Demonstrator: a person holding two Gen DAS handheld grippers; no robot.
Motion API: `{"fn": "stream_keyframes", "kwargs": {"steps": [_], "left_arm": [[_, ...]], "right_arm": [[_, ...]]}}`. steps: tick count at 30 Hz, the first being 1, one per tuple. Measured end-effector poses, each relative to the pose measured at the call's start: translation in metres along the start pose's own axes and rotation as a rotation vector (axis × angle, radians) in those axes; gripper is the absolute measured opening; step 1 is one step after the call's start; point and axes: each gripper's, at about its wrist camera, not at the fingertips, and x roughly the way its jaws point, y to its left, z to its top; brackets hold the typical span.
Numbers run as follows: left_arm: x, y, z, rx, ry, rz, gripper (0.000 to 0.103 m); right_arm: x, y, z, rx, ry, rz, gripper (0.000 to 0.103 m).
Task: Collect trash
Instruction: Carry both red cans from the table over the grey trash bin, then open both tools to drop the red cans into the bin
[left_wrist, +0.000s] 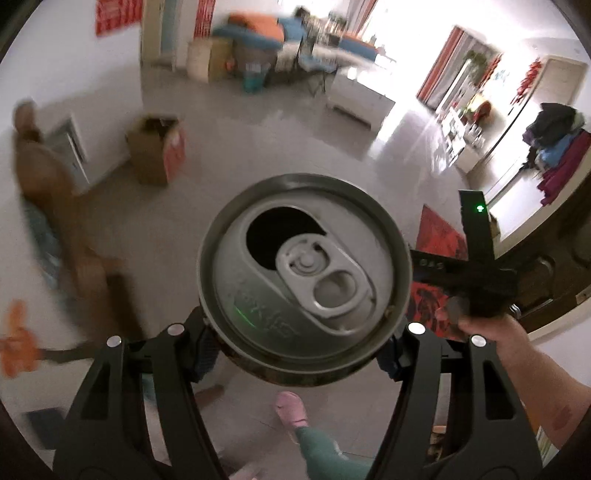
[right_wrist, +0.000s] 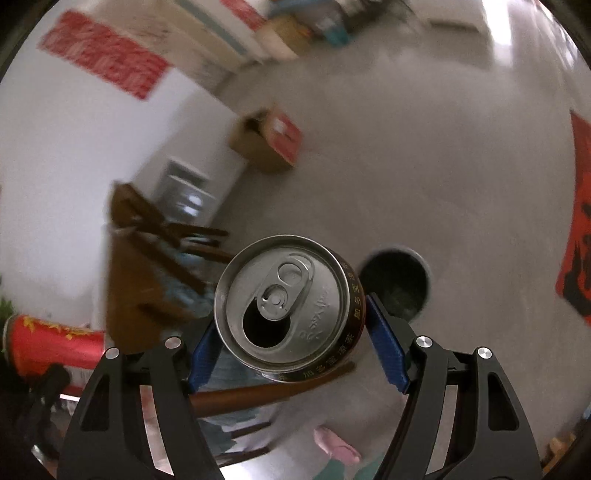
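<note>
Carrying two opened cans | left gripper (left_wrist: 301, 343) clamped on one can (left_wrist: 304, 273) | right gripper (right_wrist: 291, 332) clamped on another can (right_wrist: 286, 308), mouth toward camera | bin (right_wrist: 395, 282) just beyond right can, nearer right hand

Bare floor (right_wrist: 424, 177) around open bin (right_wrist: 395, 282); chair (right_wrist: 147, 258) left.

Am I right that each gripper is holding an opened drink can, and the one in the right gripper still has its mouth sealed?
Not quite. The can in the right gripper has an open mouth, as the right wrist view shows. The left gripper also holds an opened can.
</note>
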Motion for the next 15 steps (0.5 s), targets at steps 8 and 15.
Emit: {"fn": "stream_keyframes", "kwargs": {"steps": [8,15], "left_arm": [[0.245,0.015,-0.002,-0.115,0.19,0.025,0.064],[0.436,0.065,-0.065,-0.137,0.423,0.101,0.064]], "right_arm": [[0.169,-0.128,0.03,0.115,0.142,-0.031,0.072],[0.312,-0.208,0.024,0.197,0.234,-0.08,0.072]]}}
